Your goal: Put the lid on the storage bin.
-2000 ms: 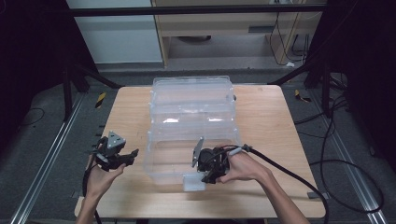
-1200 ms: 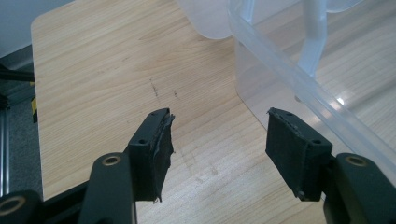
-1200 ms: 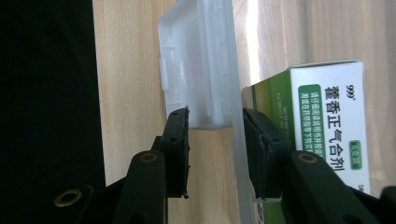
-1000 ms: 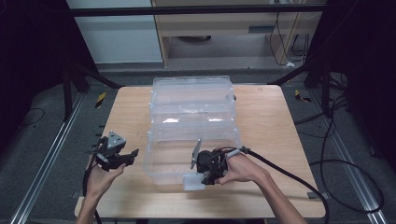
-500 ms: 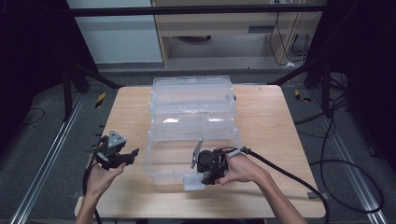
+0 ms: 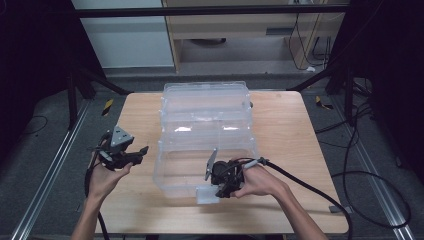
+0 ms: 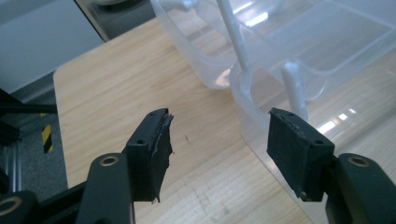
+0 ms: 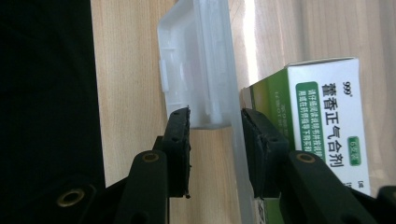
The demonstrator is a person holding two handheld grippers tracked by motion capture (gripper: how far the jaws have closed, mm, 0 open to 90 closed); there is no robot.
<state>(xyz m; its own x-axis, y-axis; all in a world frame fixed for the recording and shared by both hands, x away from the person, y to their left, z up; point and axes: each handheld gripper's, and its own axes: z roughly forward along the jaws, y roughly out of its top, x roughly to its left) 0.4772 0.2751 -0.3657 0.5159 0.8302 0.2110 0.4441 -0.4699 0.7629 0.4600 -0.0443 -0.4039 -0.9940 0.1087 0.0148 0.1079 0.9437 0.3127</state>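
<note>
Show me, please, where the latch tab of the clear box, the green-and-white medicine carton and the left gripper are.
latch tab [image 8: 194, 70], right gripper view, on its flat translucent face.
medicine carton [image 8: 327, 121], right gripper view, on its white printed panel.
left gripper [image 7: 217, 140], left gripper view, midway between its open fingertips.

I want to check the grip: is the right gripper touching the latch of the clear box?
Cannot tell. In the right gripper view the right gripper straddles the latch, jaws very close.
</note>
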